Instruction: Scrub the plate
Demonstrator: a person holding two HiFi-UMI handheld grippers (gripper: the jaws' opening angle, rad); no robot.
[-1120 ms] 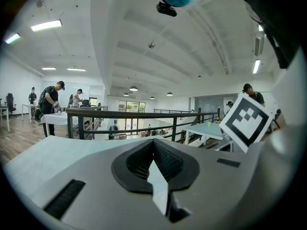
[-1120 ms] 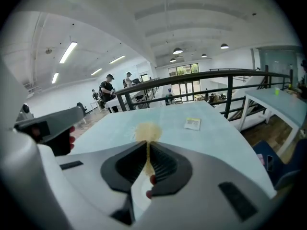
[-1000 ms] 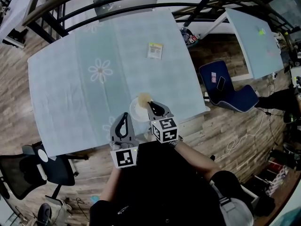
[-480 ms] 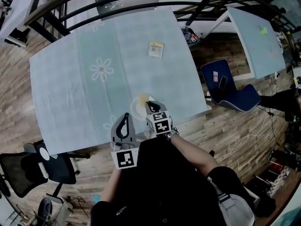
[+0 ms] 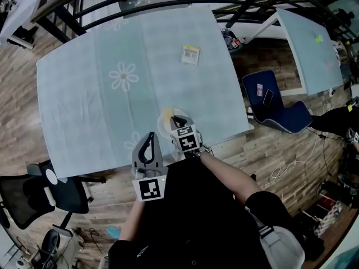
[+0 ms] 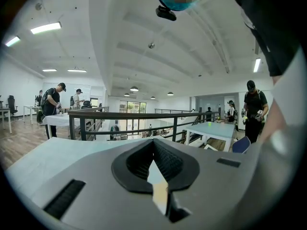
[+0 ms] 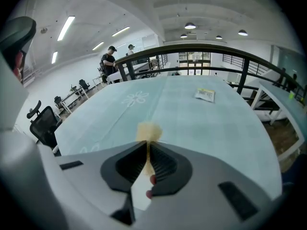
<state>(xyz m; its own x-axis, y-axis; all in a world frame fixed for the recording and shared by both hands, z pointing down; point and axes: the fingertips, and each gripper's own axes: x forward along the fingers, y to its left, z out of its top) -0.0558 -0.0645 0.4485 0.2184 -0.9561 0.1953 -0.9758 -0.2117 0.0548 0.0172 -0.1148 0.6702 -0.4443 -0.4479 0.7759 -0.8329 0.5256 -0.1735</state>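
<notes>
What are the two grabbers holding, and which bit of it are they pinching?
The right gripper pinches a yellow sponge by its near edge; the rest sticks out beyond the jaw tips. The left gripper is shut on nothing.

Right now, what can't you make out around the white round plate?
White round plate: head view, partly covered by right gripper; dirt unreadable.
Yellowish sponge: right gripper view, lower part hidden by the jaws; plate contact unclear.
Small flat packet: head view, print too small.

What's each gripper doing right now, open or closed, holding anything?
Left gripper: closed, nothing between its jaws.
Right gripper: closed on the small yellow scrubbing sponge.
</notes>
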